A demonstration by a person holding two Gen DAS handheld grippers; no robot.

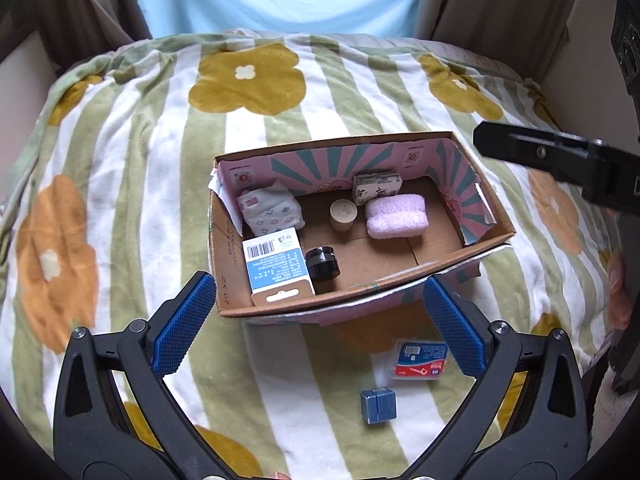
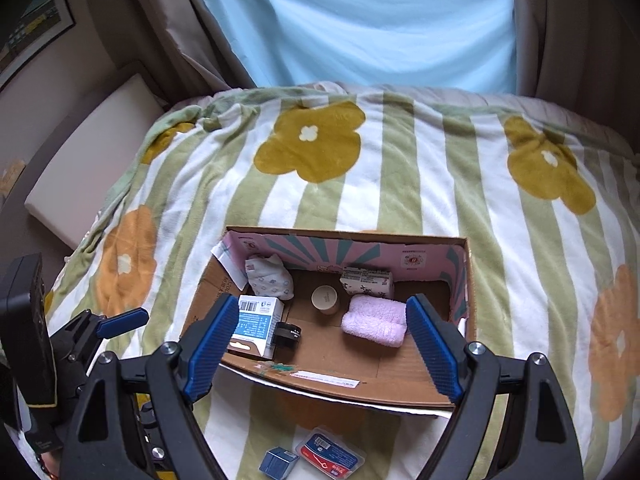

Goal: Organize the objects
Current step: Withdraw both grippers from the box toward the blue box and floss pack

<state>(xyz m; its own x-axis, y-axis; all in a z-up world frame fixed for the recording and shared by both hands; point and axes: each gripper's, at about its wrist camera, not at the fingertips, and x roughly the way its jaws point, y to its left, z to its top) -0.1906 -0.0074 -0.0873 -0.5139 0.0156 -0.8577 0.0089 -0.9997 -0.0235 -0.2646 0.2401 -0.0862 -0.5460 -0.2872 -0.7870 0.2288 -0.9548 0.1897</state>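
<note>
Two things are left outside the cardboard box point(image 1: 400, 276): a small blue cube point(image 1: 378, 406) and a flat red-and-blue packet point(image 1: 420, 360), both on the blanket point(image 1: 132, 168) just in front of the box's near wall. The left gripper point(image 1: 320, 328) hovers over them, jaws spread and empty. The right gripper point(image 2: 320, 348), jaws also spread wide, hangs above the box. Inside it sit a white carton point(image 1: 276, 268), black jar point(image 1: 322, 266), pink towel roll point(image 1: 396, 216) and more. Looks like mid-sort; I'd guess next is dropping down on the cube.
</note>
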